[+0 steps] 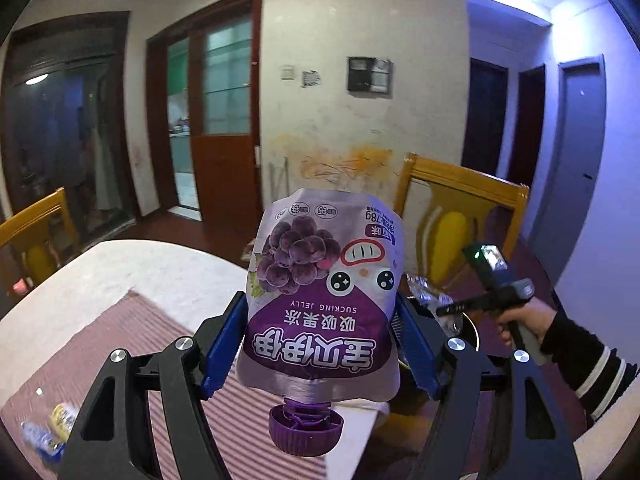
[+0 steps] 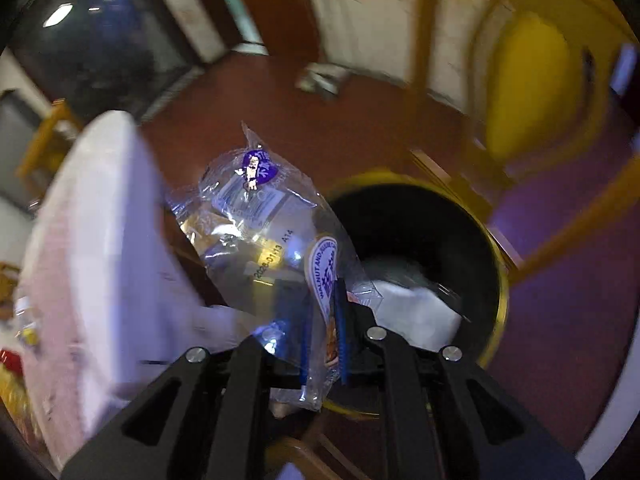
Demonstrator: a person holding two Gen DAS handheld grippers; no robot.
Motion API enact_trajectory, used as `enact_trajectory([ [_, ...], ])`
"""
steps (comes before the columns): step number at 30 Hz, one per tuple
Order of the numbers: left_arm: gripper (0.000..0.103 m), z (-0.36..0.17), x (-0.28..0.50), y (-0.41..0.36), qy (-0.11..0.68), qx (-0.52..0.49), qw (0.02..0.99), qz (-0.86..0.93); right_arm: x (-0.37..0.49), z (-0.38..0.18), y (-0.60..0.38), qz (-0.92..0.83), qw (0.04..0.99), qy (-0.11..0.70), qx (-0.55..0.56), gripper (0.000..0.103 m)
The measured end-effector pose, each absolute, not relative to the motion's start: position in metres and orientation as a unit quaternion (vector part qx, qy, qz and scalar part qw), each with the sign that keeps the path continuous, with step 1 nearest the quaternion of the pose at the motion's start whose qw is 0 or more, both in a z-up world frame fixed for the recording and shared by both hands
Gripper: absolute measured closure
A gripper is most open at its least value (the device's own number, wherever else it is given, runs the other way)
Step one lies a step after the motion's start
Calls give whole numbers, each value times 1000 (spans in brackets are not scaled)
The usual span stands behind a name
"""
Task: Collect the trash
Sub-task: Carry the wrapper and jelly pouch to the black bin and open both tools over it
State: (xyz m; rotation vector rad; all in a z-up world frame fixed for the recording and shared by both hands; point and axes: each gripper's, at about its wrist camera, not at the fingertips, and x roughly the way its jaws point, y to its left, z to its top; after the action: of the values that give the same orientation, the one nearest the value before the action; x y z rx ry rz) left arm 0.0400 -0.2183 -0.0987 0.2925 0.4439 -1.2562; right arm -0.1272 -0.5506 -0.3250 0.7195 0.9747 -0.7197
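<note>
Behind the table point(image 1: 120, 268) stand a scuffed wall and wooden doors. Left wrist view: the left gripper point(image 1: 320, 344) clamps a soft, light jelly pouch point(image 1: 320, 292) by its flat sides, cap downward. Right wrist view: the right gripper point(image 2: 322, 336), nearly together, pinches a thin, crinkly clear wrapper point(image 2: 260, 232) by its edge, above the black bin point(image 2: 460, 240).

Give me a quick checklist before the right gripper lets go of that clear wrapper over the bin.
1. Right gripper clamped on the clear plastic wrapper: ok.
2. Trash bin open and below: ok.
3. Wrapper fully over the bin mouth: not ok, most of it hangs toward the table edge.
4. Left gripper holding the grape jelly pouch: ok.
5. Room left in the bin: cannot tell.
</note>
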Motion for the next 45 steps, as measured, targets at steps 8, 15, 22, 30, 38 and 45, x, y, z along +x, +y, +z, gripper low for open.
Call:
enact_trajectory([
  [8, 32, -110, 16, -264, 209, 171, 744, -611, -138, -389, -573, -380, 700, 497, 345, 25],
  [15, 32, -127, 0, -308, 221, 187, 706, -647, -175, -374, -583, -430, 703, 435, 362, 20],
  [22, 32, -172, -31, -397, 251, 192, 638, -702, -238, -342, -602, -484, 700, 343, 397, 20],
  [30, 31, -268, -69, -528, 342, 265, 609, -665, -286, -324, -605, -509, 702, 297, 399, 21],
  [38, 6, -325, -92, -572, 407, 327, 602, -605, -302, -327, -596, -508, 701, 283, 412, 21],
  [45, 6, -309, -87, -568, 400, 315, 610, -608, -309, -324, -595, -510, 697, 277, 421, 20],
])
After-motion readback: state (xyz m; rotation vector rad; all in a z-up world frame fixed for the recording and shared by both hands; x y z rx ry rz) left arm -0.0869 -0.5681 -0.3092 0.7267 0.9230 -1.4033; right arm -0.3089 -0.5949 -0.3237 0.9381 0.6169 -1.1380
